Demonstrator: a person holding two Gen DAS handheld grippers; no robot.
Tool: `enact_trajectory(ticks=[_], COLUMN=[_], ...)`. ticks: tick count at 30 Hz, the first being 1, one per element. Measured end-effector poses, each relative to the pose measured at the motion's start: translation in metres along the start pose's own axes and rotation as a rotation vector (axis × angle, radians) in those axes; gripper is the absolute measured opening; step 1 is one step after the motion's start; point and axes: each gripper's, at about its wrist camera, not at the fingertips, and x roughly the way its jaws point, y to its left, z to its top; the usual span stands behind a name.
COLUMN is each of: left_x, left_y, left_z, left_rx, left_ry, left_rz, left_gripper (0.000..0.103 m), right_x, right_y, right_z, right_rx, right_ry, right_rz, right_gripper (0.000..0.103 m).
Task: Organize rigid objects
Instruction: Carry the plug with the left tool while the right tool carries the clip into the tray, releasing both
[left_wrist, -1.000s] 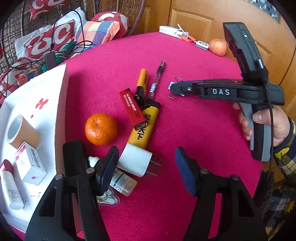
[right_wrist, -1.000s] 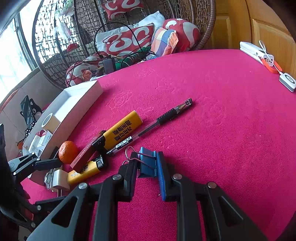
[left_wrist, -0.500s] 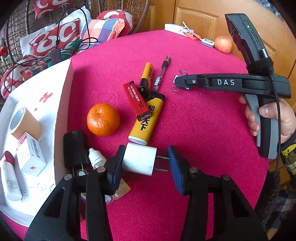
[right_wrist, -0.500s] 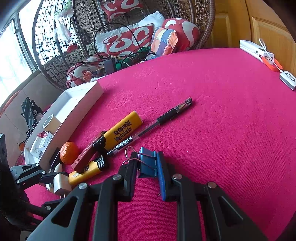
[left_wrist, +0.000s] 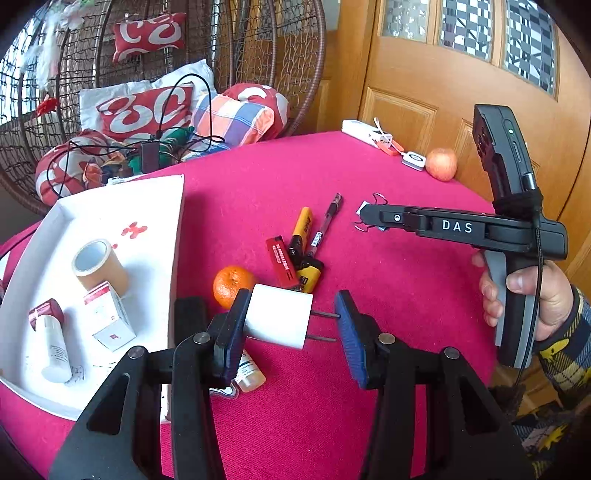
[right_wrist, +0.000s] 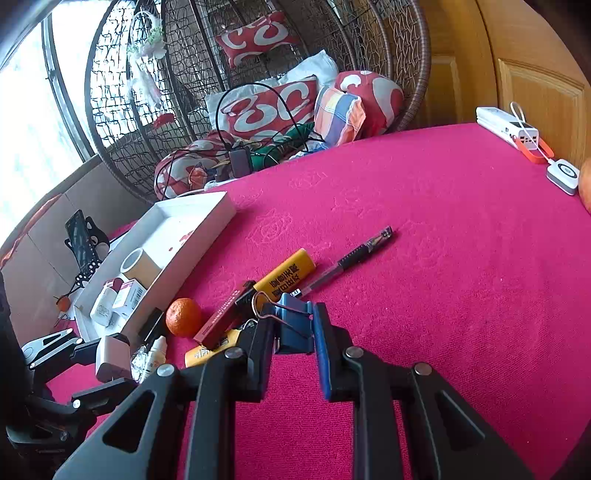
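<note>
My left gripper (left_wrist: 290, 325) clamps the white plug adapter (left_wrist: 279, 320) endwise, prongs against one pad, above the pink tablecloth (left_wrist: 406, 295) beside the white tray (left_wrist: 162, 206). My right gripper (right_wrist: 291, 332) pinches the blue binder clip (right_wrist: 293, 326).

Left gripper (left_wrist: 291, 325) clamped on white plug (left_wrist: 279, 321), right gripper (right_wrist: 293, 328) pinching blue clip (right_wrist: 293, 326)
</note>
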Motion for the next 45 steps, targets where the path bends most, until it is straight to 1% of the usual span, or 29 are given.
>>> enact_trajectory(ticks=[6, 15, 18, 22, 26, 29, 31, 33, 36, 38, 40, 42, 43, 44, 45], left_x=[-0.019, -0.045, -0.05, -0.044, -0.032, -0.019, -0.012, -0.006, 0.0, 0.001, -0.001, -0.004, -0.005, -0.007, -0.009], left_y=[0.028, 0.074, 0.092, 0.128, 0.167, 0.191, 0.204, 0.211, 0.215, 0.217, 0.219, 0.22, 0.22, 0.221, 0.221], left_z=[0.002, -0.005, -0.003, 0.014, 0.03, 0.029, 0.024, 0.018, 0.011, 0.007, 0.004, 0.003, 0.002, 0.002, 0.002], left_rx=[-0.081, -0.204, -0.218, -0.272, -0.359, -0.442, -0.509, -0.559, -0.585, -0.611, -0.633, -0.645, -0.649, -0.653, -0.657], left_ry=[-0.058, -0.118, -0.134, -0.134, -0.135, -0.121, -0.116, -0.104, -0.091, -0.09, -0.098, -0.099, -0.096, -0.098, -0.103], left_rz=[0.043, 0.104, 0.135, 0.178, 0.217, 0.268, 0.273, 0.276, 0.284, 0.278, 0.278, 0.295, 0.303, 0.313, 0.327], left_gripper=[0.046, 0.046, 0.046, 0.046, 0.046, 0.046, 0.046, 0.046, 0.046, 0.046, 0.046, 0.046, 0.049, 0.052, 0.063], right_x=[-0.004, 0.007, 0.014, 0.035, 0.064, 0.085, 0.098, 0.111, 0.124, 0.128, 0.13, 0.13, 0.13, 0.129, 0.127], right_y=[0.021, 0.072, 0.09, 0.114, 0.142, 0.163, 0.171, 0.175, 0.178, 0.178, 0.176, 0.173, 0.172, 0.171, 0.17], right_z=[0.009, 0.023, 0.03, 0.04, 0.048, 0.048, 0.046, 0.043, 0.036, 0.033, 0.031, 0.03, 0.03, 0.03, 0.029], right_rx=[-0.033, -0.162, -0.197, -0.223, -0.225, -0.226, -0.22, -0.207, -0.201, -0.2, -0.182, -0.157, -0.148, -0.14, -0.133], right_ry=[-0.021, -0.02, -0.021, 0.002, 0.035, 0.043, 0.044, 0.061, 0.084, 0.088, 0.093, 0.09, 0.09, 0.085, 0.076], right_rz=[0.04, 0.084, 0.105, 0.149, 0.204, 0.218, 0.209, 0.201, 0.185, 0.176, 0.185, 0.195, 0.198, 0.199, 0.196], right_gripper=[0.02, 0.02, 0.02, 0.02, 0.02, 0.02, 0.02, 0.02, 0.02, 0.02, 0.021, 0.021, 0.022, 0.032, 0.041])
